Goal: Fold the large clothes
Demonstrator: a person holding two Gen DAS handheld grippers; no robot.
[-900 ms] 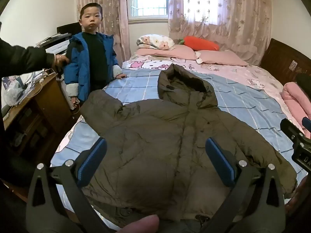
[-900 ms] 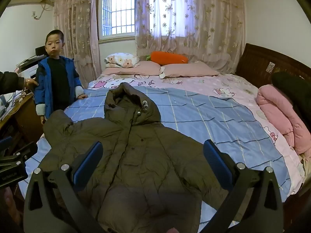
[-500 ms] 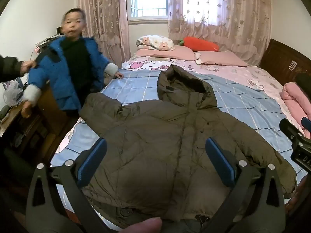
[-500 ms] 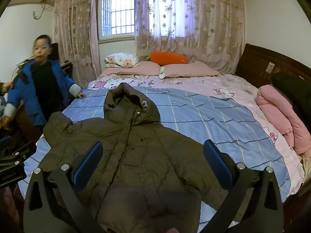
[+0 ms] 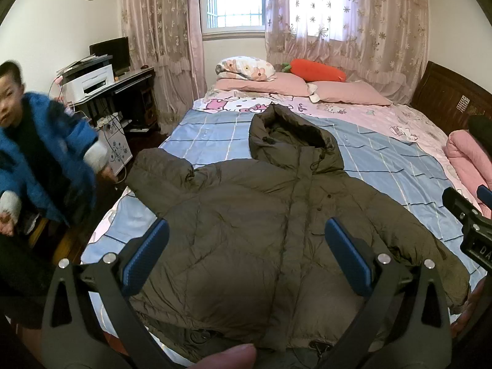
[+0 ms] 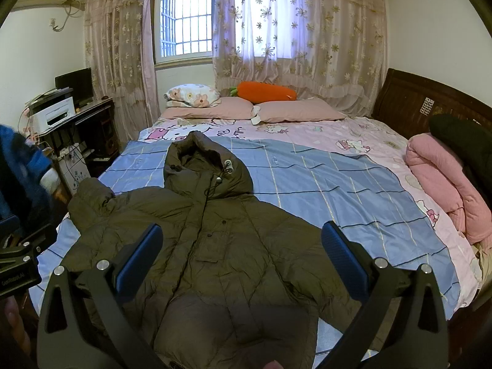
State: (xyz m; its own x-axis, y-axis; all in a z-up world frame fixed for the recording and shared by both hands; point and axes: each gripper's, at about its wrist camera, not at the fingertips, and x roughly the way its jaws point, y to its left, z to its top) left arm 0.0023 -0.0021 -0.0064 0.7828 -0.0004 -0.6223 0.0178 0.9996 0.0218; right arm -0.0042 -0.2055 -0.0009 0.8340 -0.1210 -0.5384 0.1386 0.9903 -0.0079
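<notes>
A large olive-brown hooded puffer jacket [image 5: 270, 221] lies spread front-up on the bed [image 5: 384, 166], hood toward the pillows and sleeves out to both sides. My left gripper [image 5: 246, 240] hovers above the jacket's lower body, open, with nothing between its blue pads. In the right wrist view the same jacket [image 6: 215, 240] fills the near part of the bed [image 6: 338, 178], and my right gripper [image 6: 243, 240] also hangs open above its lower half, apart from the cloth. The jacket's hem is partly hidden behind the gripper frames.
A child in a blue coat [image 5: 40, 166] moves at the left of the bed. A dark desk [image 5: 123, 89] with a printer stands behind. Pillows [image 5: 292, 83] and an orange carrot cushion [image 5: 319, 69] lie at the head. Rolled pink bedding [image 6: 446, 181] occupies the right edge.
The child has moved from the bedside to the far left edge of both views, uncovering the desk. Both grippers and the jacket have stayed put.
</notes>
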